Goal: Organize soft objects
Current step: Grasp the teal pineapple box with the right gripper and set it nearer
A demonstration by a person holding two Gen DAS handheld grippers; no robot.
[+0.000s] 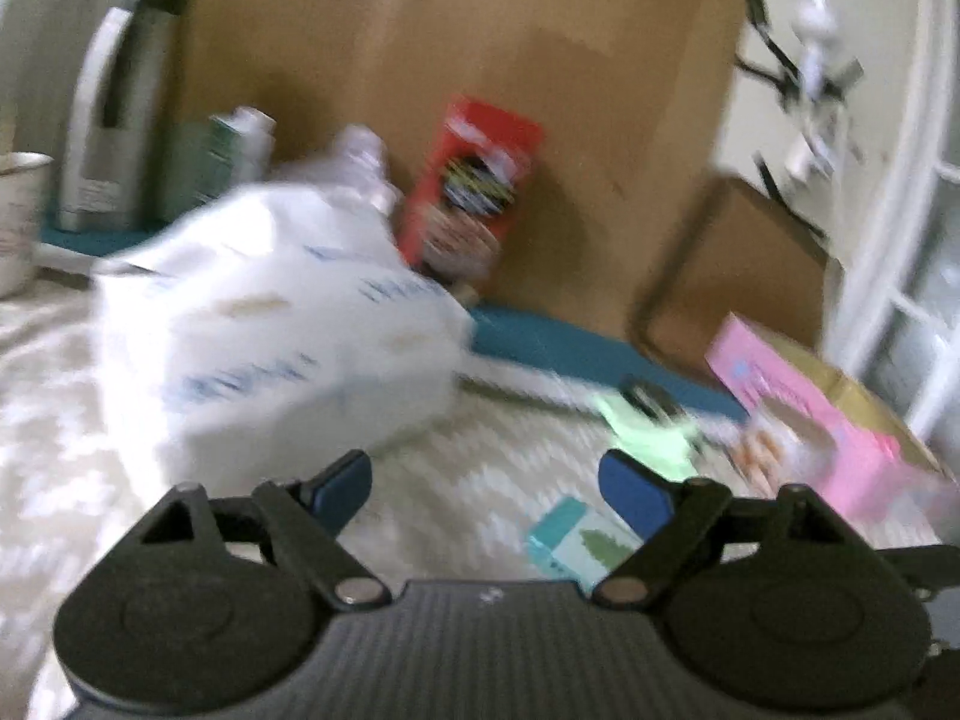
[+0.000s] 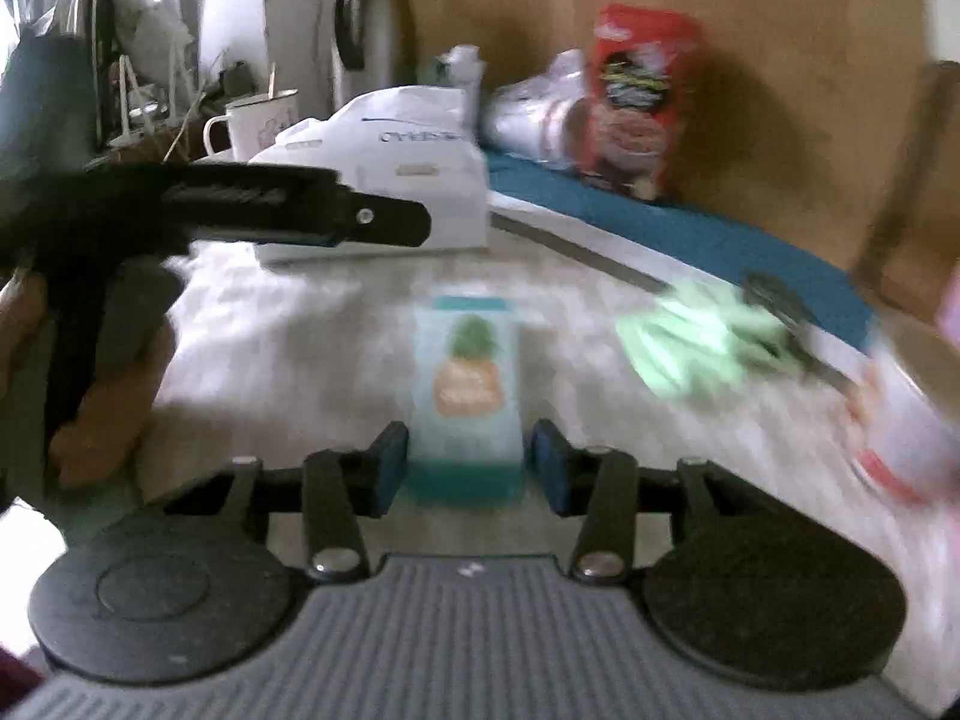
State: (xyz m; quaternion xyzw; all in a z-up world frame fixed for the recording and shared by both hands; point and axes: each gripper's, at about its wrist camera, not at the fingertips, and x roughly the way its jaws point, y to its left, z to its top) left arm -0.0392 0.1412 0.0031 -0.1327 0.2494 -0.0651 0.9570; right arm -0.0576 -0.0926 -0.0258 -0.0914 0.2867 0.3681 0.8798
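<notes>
A small teal packet with a pineapple print (image 2: 468, 384) lies on the pale patterned cloth (image 2: 288, 324), its near end between the blue pads of my right gripper (image 2: 468, 468); whether the pads press it is unclear. The same packet shows in the left wrist view (image 1: 579, 543), just below my left gripper (image 1: 486, 495), which is open and empty. A white plastic pack with blue print (image 1: 270, 324) lies ahead-left of the left gripper and shows in the right view (image 2: 390, 174). A light green soft item (image 2: 696, 342) lies to the right. Both views are motion-blurred.
A red snack bag (image 1: 468, 192) and a clear wrapped pack (image 2: 534, 114) lean at the back against brown cardboard (image 1: 540, 90). A pink box (image 1: 810, 408) sits at right. A steel flask (image 1: 114, 120) and a white mug (image 2: 258, 120) stand at back left.
</notes>
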